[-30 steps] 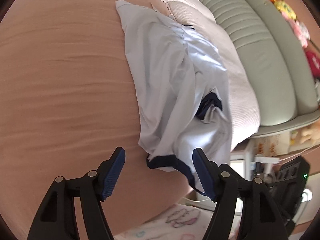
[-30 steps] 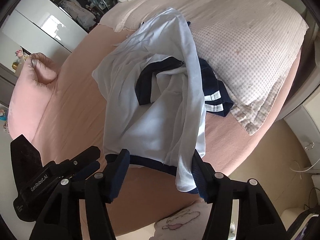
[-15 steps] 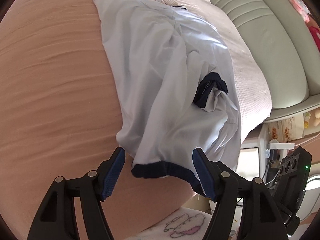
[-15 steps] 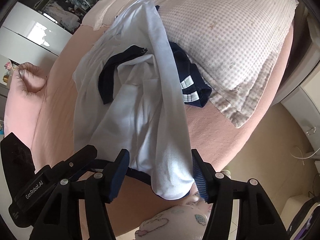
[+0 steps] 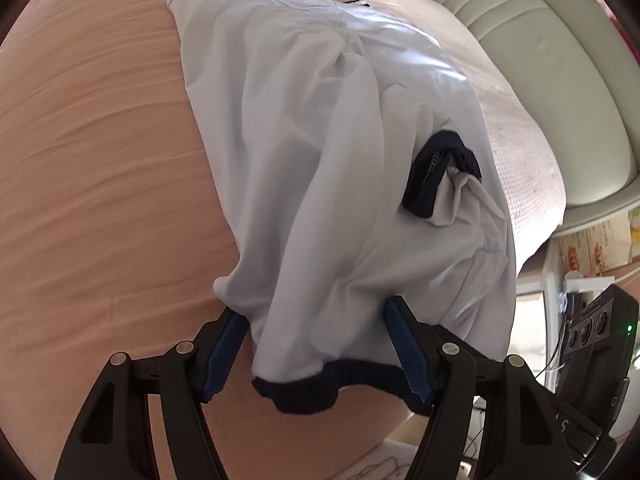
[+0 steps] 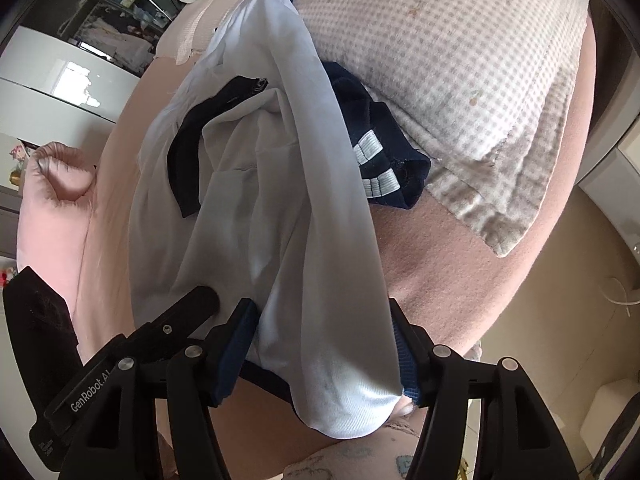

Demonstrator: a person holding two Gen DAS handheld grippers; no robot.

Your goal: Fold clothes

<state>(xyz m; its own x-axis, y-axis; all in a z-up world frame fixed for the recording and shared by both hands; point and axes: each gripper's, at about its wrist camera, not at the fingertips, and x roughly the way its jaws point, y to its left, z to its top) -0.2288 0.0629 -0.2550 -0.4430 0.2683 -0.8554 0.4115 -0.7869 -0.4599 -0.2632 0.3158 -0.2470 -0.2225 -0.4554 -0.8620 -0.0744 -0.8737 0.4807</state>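
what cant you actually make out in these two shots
- Left wrist view: the left gripper has open jaws, but the shirt drapes between them, hiding any contact.
- Right wrist view: the right gripper is likewise masked by a hanging sleeve.
- The navy collar is partly covered.

Bare sheet (image 5: 100, 200) left of shirt (image 5: 320, 160)
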